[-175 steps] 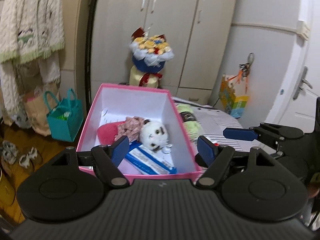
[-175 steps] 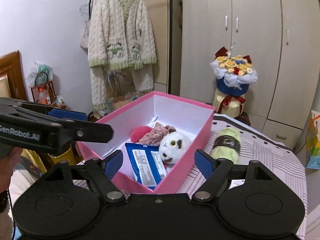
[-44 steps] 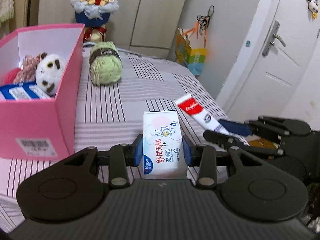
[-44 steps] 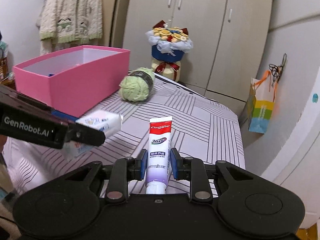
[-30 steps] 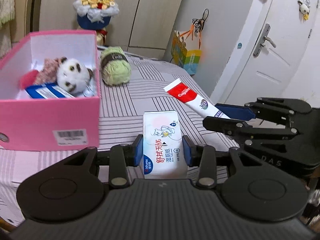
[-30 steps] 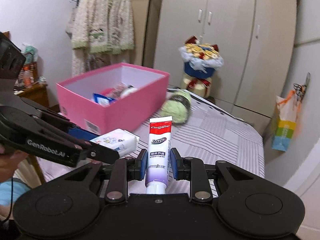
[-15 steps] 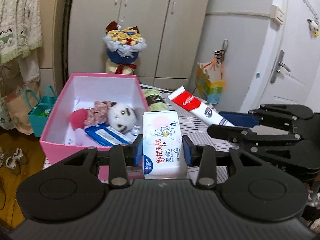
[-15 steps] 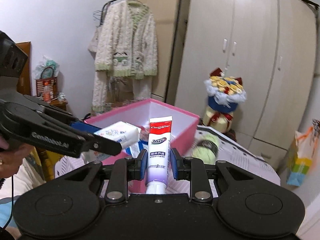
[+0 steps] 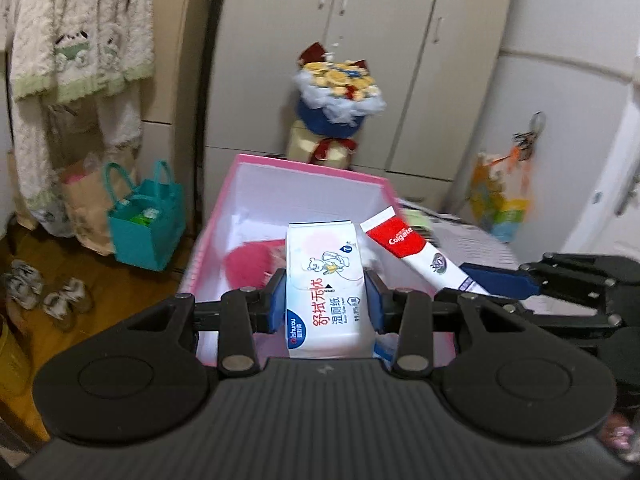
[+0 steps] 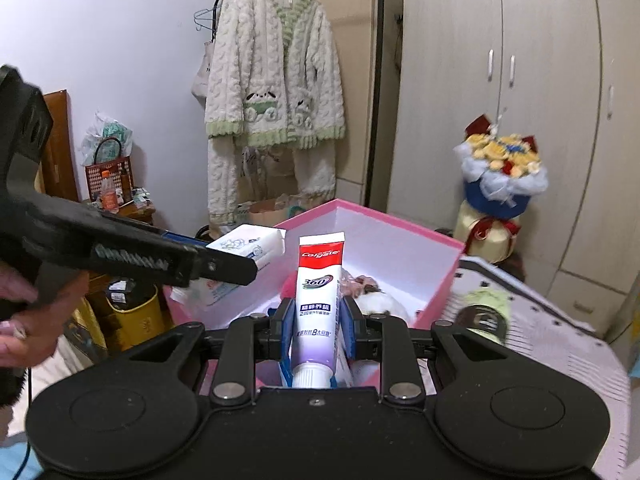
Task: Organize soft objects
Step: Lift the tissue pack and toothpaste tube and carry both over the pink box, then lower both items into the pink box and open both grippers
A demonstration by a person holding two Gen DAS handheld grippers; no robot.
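My left gripper (image 9: pixel 325 298) is shut on a white wet-wipes pack (image 9: pixel 325 280), held over the near end of the open pink box (image 9: pixel 304 170). My right gripper (image 10: pixel 318 316) is shut on a red-and-white toothpaste tube (image 10: pixel 319 292), also over the pink box (image 10: pixel 400 220). In the left wrist view the toothpaste tube (image 9: pixel 416 254) juts in from the right beside the pack. In the right wrist view the wipes pack (image 10: pixel 248 246) shows at the tip of the left gripper. Inside the box lie a red plush (image 9: pixel 248 266) and a white plush toy (image 10: pixel 384 306).
A green yarn ball (image 10: pixel 486 312) lies on the striped bed cover (image 10: pixel 560 340) right of the box. A flower bouquet (image 9: pixel 334 100) stands behind it before the wardrobe. A teal bag (image 9: pixel 144 220) and shoes (image 9: pixel 44 292) sit on the floor at left. A hand (image 10: pixel 24 320) holds the left gripper.
Both grippers have carried the wipes pack and the toothpaste from the bed's open area leftwards and up, over the pink box. Their grips are unchanged.
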